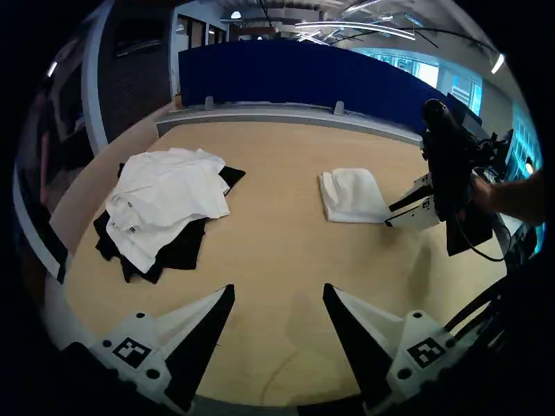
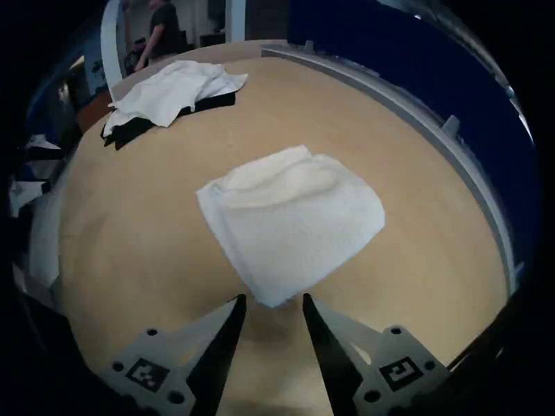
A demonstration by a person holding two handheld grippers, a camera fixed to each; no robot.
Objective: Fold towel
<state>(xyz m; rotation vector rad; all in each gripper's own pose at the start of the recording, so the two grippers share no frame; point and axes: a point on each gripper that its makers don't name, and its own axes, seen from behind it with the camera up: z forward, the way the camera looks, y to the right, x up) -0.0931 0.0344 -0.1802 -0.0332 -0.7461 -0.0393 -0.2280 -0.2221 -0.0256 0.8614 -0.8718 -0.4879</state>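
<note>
Centre of the right gripper view: a folded white terry towel [image 2: 291,222] lies flat on the pale wooden table [image 2: 139,229], with one corner pointing to the bottom of the frame.
Right gripper [image 2: 272,297]: its black-edged white fingers stand a little apart at the bottom of the frame. The towel's near corner reaches just into the gap between the tips, and neither finger visibly presses on it.
Left gripper view, right of centre: the same towel [image 1: 350,195] shows as a small neat rectangle. The right gripper [image 1: 390,215] sits at its lower right corner, held by a hand [image 1: 485,194] at the right edge.
Left gripper [image 1: 277,288]: its fingers are spread wide with nothing between them, over bare table [image 1: 291,243] at the bottom of the frame, well apart from the towel.
Heap of white and black garments [image 1: 166,201]: loosely piled at the left of the left gripper view, and at the upper left of the right gripper view [image 2: 173,90].
Table's far edge: a dark blue partition wall [image 1: 298,76].
</note>
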